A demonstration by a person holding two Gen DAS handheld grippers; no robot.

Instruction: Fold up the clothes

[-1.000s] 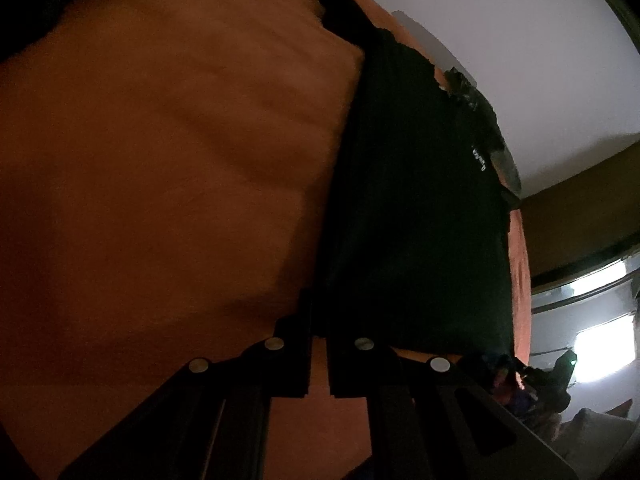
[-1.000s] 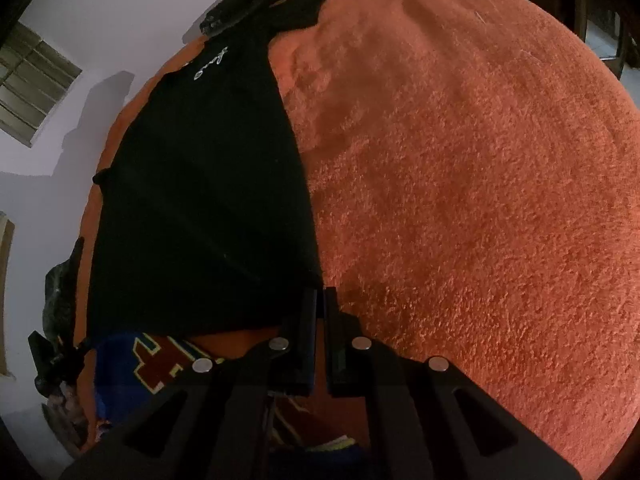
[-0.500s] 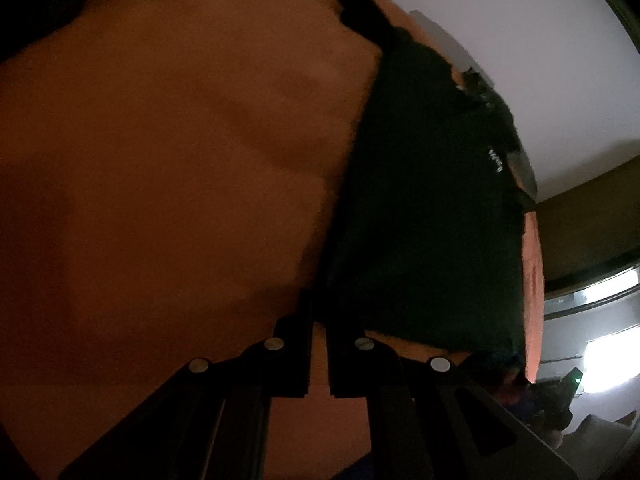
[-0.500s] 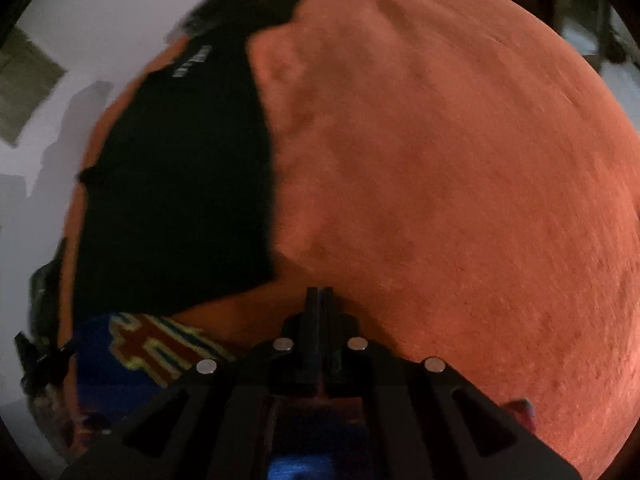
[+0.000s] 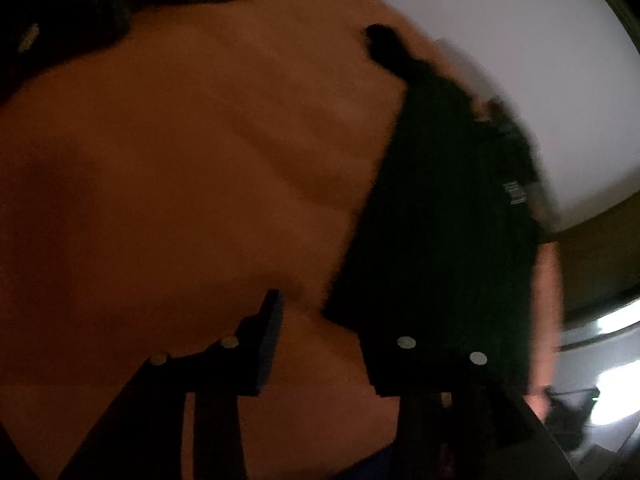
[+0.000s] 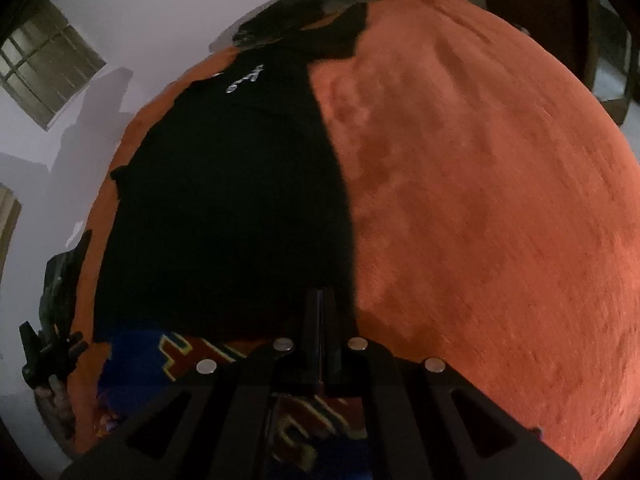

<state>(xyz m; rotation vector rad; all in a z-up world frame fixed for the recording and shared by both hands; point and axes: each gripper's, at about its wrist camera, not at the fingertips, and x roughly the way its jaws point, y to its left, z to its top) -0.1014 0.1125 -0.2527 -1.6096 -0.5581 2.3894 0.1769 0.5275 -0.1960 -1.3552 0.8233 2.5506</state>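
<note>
A black T-shirt (image 5: 440,240) with small white lettering lies flat on an orange fleece blanket (image 5: 180,180). My left gripper (image 5: 320,320) hangs over the shirt's near left corner, and its jaws are opening. That corner lies in the gap, with neither pad pressing on it. In the right wrist view the same shirt (image 6: 224,208) fills the left half of the blanket (image 6: 480,200). My right gripper (image 6: 320,292) is shut, its tips over the shirt's near right corner. No cloth shows between its fingers.
A blue and red patterned cloth (image 6: 152,360) lies at the bed's near edge under my right gripper. Dark clothes (image 5: 80,0) sit at the far left. More dark items (image 6: 320,4) lie beyond the shirt against a white wall (image 5: 500,20). A window (image 6: 44,60) is on the left.
The left jaws have spread apart and let go of the shirt's corner. The right gripper swung off to the right of the shirt, then came back over its corner, shut throughout.
</note>
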